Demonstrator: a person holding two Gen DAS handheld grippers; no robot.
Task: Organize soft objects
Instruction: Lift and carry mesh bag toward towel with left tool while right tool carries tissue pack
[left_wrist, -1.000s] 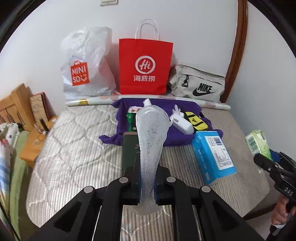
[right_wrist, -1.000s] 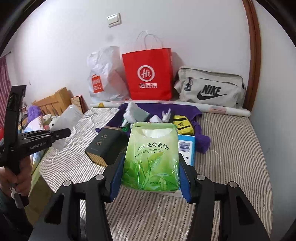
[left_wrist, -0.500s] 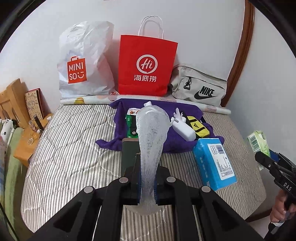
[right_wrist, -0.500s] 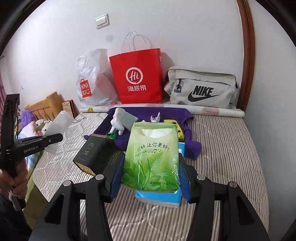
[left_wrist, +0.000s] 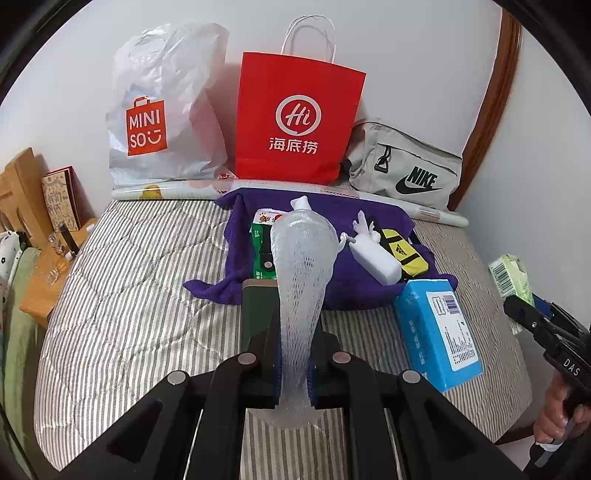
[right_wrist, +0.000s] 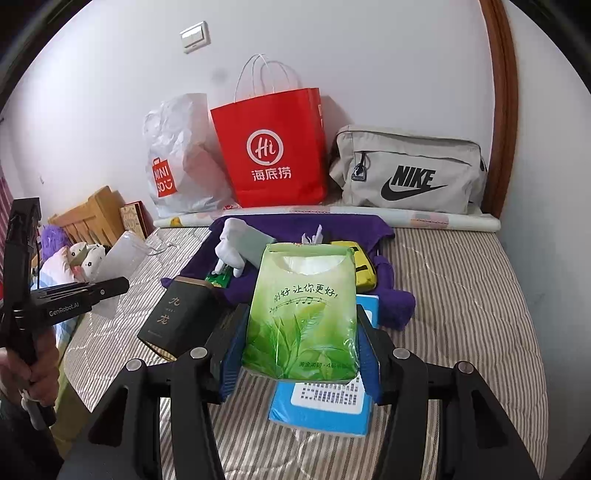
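My left gripper is shut on a white foam net sleeve and holds it upright above the striped bed. My right gripper is shut on a green tissue pack, held above a blue box. The tissue pack also shows at the right edge of the left wrist view. A purple cloth on the bed carries a white glove, a yellow pouch, a white block and a green packet. A dark green tin lies by the cloth.
A Miniso plastic bag, a red paper bag and a grey Nike bag stand against the wall behind a rolled sheet. A wooden stand and plush toys are at the left.
Both grippers have drawn back and risen a little from the bed with their loads. The red bag and cloth sit further off in the right wrist view.
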